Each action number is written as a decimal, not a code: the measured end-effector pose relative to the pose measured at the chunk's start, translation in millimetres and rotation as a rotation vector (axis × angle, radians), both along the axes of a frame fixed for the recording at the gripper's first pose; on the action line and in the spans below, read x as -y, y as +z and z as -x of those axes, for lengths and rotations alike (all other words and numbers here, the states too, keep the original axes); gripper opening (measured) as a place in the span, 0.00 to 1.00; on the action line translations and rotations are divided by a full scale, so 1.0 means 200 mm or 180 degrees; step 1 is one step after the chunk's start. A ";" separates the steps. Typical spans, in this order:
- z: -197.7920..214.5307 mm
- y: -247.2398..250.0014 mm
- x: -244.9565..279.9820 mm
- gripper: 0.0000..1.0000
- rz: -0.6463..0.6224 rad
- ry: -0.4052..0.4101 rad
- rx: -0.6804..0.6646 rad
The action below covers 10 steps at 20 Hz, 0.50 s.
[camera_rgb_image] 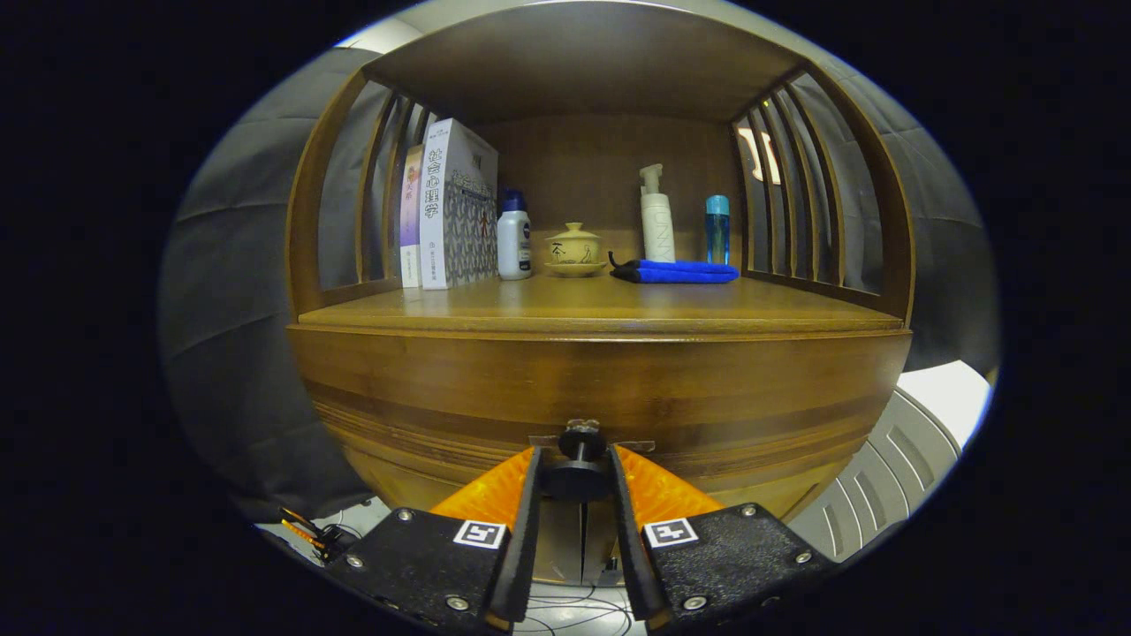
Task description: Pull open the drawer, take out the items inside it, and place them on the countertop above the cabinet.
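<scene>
A wooden cabinet faces me, its drawer front (601, 397) just below the countertop (618, 309). A black round knob (576, 473) sticks out of the drawer front at its lower middle. My gripper (575, 454) has one finger on each side of the knob, and both fingers press against its disc. The drawer front looks flush with the cabinet, and its inside is hidden.
At the back of the countertop stand books (451, 208), a white bottle with a blue cap (514, 238), a lidded tea cup (574, 250), a white pump bottle (656, 216), a blue bottle (717, 230) and a folded blue cloth (676, 272). Slatted sides flank the shelf. Cables (309, 530) lie low left.
</scene>
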State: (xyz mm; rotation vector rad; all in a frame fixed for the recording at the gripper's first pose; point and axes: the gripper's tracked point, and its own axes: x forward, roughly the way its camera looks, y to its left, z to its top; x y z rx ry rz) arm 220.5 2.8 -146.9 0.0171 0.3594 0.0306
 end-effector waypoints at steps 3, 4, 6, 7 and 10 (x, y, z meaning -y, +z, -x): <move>0.02 0.00 0.00 0.43 0.0002 -0.0059 -0.0013; 0.02 0.01 0.00 0.43 0.0000 -0.0068 -0.0017; 0.05 0.01 0.00 0.43 -0.0016 -0.0081 -0.0034; 0.07 0.01 0.00 0.43 -0.0022 -0.0080 -0.0043; 0.11 0.02 0.00 0.43 -0.0005 -0.0053 -0.0041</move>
